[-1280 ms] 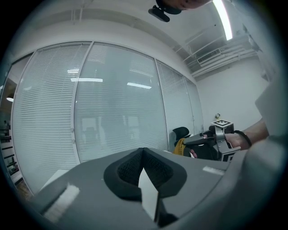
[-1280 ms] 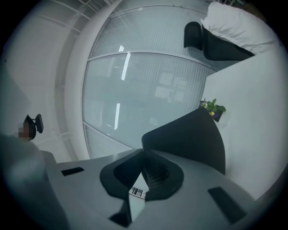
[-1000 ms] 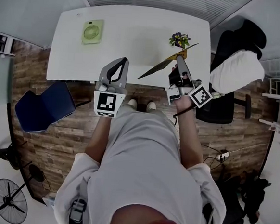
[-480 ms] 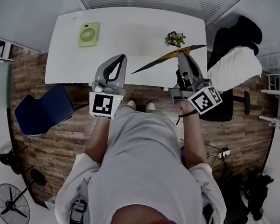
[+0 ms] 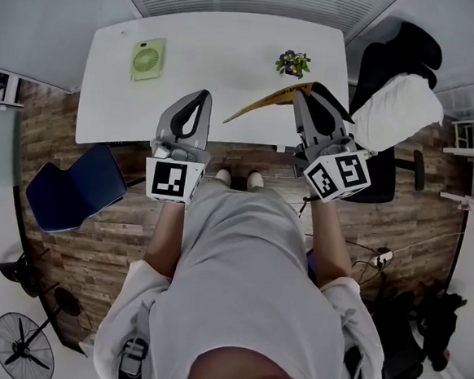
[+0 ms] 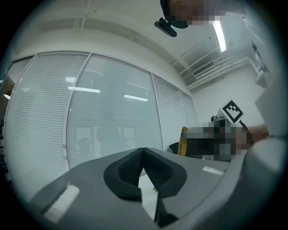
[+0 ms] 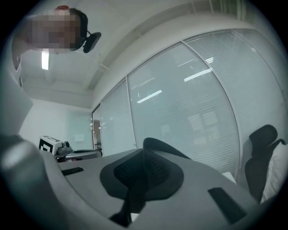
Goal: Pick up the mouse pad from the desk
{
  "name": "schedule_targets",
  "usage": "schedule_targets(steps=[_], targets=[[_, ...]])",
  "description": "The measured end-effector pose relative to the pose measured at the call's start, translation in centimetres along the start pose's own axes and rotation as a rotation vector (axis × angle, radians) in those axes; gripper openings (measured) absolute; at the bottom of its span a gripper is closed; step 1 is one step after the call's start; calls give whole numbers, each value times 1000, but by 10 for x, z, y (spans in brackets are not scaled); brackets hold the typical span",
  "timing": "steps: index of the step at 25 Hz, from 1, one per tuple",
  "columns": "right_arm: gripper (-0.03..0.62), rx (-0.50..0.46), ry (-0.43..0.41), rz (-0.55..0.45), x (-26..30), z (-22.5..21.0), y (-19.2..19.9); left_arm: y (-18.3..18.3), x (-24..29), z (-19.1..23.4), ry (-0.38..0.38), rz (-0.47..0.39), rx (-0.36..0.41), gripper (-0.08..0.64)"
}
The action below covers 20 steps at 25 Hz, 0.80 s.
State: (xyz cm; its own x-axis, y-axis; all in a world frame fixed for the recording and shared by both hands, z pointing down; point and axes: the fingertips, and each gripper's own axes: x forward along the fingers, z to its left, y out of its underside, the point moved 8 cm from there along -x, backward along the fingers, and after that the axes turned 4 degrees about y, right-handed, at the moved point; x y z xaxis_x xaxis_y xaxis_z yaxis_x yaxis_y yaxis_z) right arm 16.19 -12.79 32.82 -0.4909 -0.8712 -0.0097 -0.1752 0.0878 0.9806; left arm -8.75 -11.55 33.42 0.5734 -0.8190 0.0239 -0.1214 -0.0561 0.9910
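Observation:
The mouse pad (image 5: 264,103) is a thin sheet, yellow on one face and dark on the other. It hangs tilted above the white desk (image 5: 223,53), near the desk's front right. My right gripper (image 5: 300,91) is shut on its right end. In the right gripper view the pad's dark edge (image 7: 164,147) sticks out from between the jaws of the right gripper (image 7: 143,155). My left gripper (image 5: 202,94) hovers over the desk's front edge, left of the pad and apart from it. Its tips (image 6: 143,152) meet with nothing between them. The pad's yellow edge (image 6: 183,140) shows at the right of that view.
A green desk fan (image 5: 148,58) lies at the desk's back left and a small flower pot (image 5: 293,64) at the back right. A black office chair with a white cloth (image 5: 394,107) stands right of the desk. A blue chair (image 5: 74,184) stands at the left.
Both grippers have risen. The right gripper has rolled and lifted the mouse pad off the desk, and its yellow face now shows.

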Motion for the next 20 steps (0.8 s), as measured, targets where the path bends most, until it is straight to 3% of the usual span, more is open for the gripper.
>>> schedule_targets(steps=[11, 20], targets=[[11, -259, 34, 46, -6, 13, -3, -9, 3, -12, 8, -23, -9, -3], [11, -340, 83, 41, -4, 19, 2, -9, 3, -18, -24, -39, -35, -3]])
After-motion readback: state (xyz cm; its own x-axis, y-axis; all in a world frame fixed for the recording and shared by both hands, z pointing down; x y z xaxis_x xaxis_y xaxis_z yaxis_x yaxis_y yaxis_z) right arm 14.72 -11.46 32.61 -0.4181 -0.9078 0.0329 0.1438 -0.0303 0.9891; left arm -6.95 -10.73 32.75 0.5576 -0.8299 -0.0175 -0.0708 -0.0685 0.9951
